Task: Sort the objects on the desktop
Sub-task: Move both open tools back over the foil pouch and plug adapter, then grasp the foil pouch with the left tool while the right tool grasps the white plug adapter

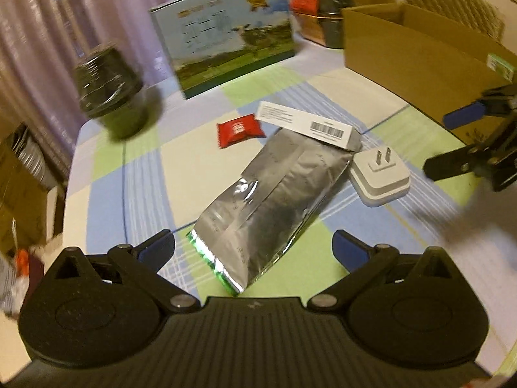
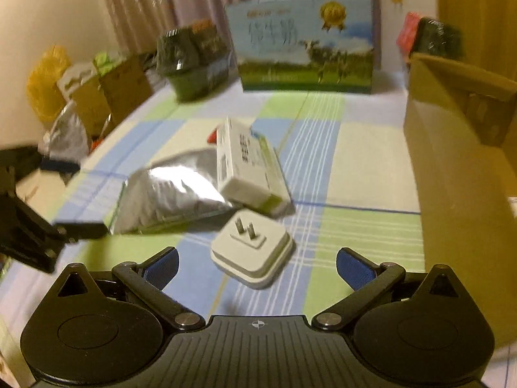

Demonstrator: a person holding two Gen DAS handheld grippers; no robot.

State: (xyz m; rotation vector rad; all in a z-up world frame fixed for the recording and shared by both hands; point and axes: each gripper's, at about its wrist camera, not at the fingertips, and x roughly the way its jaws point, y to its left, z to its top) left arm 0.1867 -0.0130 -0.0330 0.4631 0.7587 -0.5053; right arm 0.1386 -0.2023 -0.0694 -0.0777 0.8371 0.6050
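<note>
A silver foil pouch [image 1: 261, 203] lies on the checked tablecloth, its near end between my left gripper's [image 1: 253, 249] open fingers. A white box with a barcode [image 1: 307, 123] rests on the pouch's far end. A white plug adapter [image 1: 379, 174] lies right of the pouch, and a small red packet [image 1: 240, 129] lies behind it. In the right wrist view, the adapter [image 2: 252, 249] sits just ahead of my open, empty right gripper [image 2: 257, 266], with the pouch [image 2: 168, 190] and box [image 2: 248, 168] beyond. The right gripper [image 1: 452, 142] also shows at the left view's right edge.
An open cardboard box [image 1: 416, 51] stands at the right [image 2: 452, 148]. A blue milk carton with a cow picture [image 1: 226, 32] stands at the back. A dark round container [image 1: 110, 87] sits back left. Boxes and bags line the floor left of the table [image 2: 90, 97].
</note>
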